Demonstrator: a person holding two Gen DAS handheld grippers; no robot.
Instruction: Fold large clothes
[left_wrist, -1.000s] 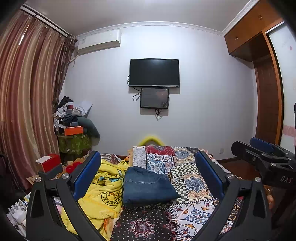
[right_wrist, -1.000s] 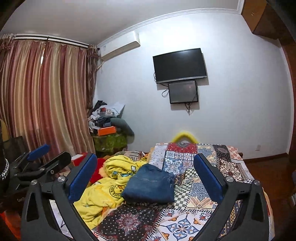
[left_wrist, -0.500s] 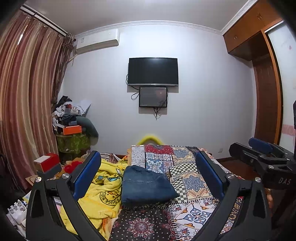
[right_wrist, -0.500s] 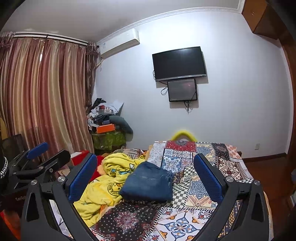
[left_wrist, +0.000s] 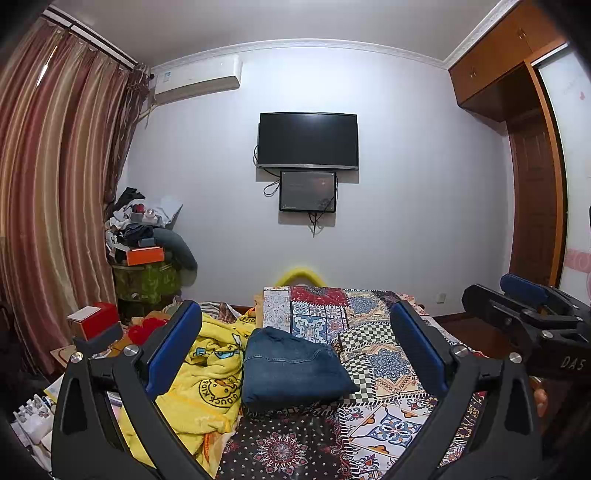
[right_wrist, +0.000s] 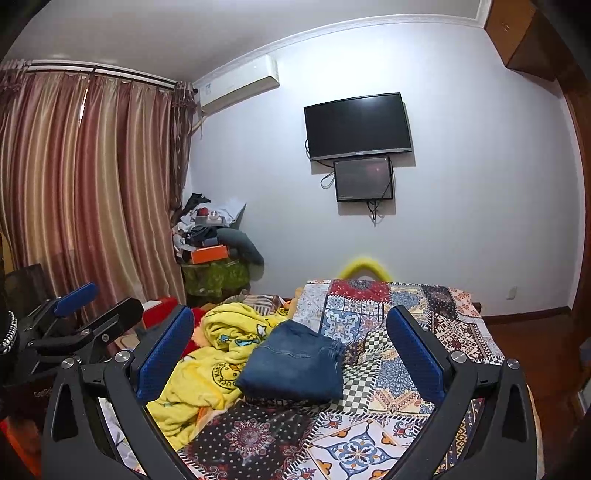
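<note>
Folded jeans (left_wrist: 291, 365) on the bedspread (left_wrist: 373, 354), blanket (left_wrist: 207, 373) just left, TV (left_wrist: 307, 140) on the wall behind

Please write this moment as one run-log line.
left gripper: open, holding nothing | right gripper: open, holding nothing | folded blue denim jeans: on patchwork bedspread, beside yellow duck blanket

Home bedroom, patchwork-covered bed (left_wrist: 388, 373), wall television (left_wrist: 307, 140), apparently wardrobe (left_wrist: 532, 177)

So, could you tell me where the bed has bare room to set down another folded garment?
Free: the patchwork bedspread right of the folded jeans, and the patch behind them. Crowded: the left side under the yellow blanket.
</note>
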